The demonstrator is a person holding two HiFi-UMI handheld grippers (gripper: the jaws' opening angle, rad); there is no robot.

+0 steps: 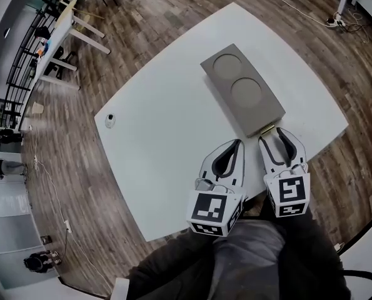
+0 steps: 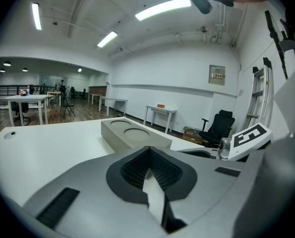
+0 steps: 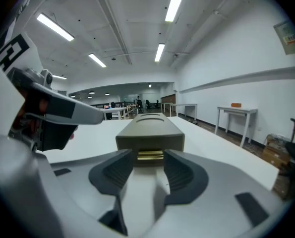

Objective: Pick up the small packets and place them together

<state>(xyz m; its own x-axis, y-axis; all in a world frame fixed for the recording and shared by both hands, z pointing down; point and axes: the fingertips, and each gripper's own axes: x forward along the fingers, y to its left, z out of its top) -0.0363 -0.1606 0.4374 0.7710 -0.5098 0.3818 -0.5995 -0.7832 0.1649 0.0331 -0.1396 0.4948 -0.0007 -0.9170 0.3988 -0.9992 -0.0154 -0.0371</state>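
A small gold packet [image 1: 267, 129] lies at the near end of a taupe box [image 1: 242, 89] with two round recesses in its top. My right gripper [image 1: 272, 135] is open, and its fingertips flank that packet [image 3: 150, 154] without pressing on it. In the right gripper view the box [image 3: 149, 128] stands straight ahead of the right gripper [image 3: 148, 159]. My left gripper [image 1: 238, 142] rests beside it on the left, shut with nothing between its pads. From the left gripper [image 2: 148, 148], the box [image 2: 130, 135] shows ahead. No other packets are visible.
The white table [image 1: 167, 142] carries a small round object [image 1: 109, 120] near its far left corner. The table's near edge runs just under both grippers. Wooden floor surrounds the table, with desks and chairs far off at the upper left.
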